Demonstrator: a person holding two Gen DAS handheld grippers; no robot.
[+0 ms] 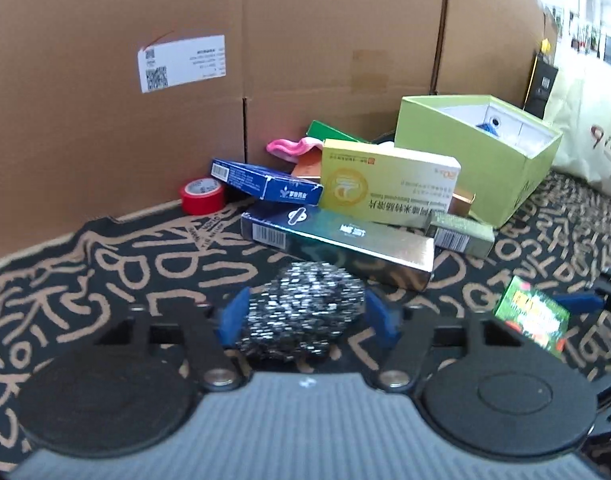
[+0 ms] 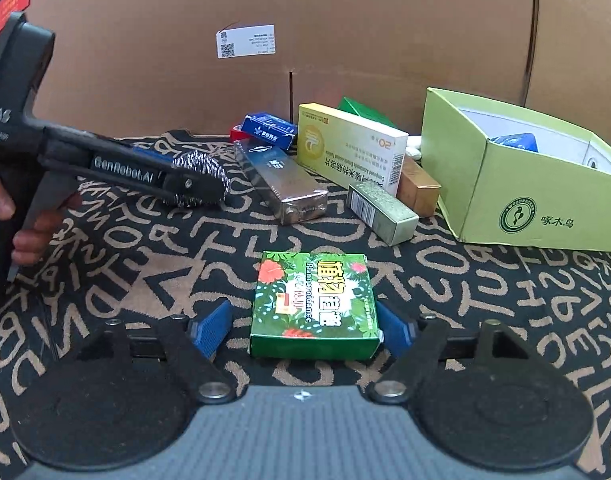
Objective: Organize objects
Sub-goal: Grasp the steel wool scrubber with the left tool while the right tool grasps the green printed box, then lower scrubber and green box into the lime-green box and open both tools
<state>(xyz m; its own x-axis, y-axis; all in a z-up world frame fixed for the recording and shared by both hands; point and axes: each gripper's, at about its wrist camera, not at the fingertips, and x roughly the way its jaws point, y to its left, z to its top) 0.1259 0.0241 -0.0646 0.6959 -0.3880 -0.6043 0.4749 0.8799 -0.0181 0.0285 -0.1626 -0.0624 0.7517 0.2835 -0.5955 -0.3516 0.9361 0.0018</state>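
Observation:
My left gripper [image 1: 305, 316] has its blue pads on both sides of a steel wool scourer [image 1: 301, 312]; the right pad shows a small gap, so the grip is loose or just closing. It also shows in the right wrist view [image 2: 197, 184], gripping the scourer [image 2: 199, 168] above the cloth. My right gripper [image 2: 305, 328] is open around a green floral box [image 2: 313, 306] lying on the cloth, its right pad touching the box, the left pad apart. The green floral box also shows in the left wrist view [image 1: 531, 318].
A pile of cartons lies ahead: a yellow-white medicine box [image 2: 351, 146], a silver-teal long box [image 2: 281, 182], blue boxes [image 1: 265, 182], red tape [image 1: 201, 196]. An open lime-green box [image 2: 521, 184] stands right. A cardboard wall [image 2: 345, 20] closes the back.

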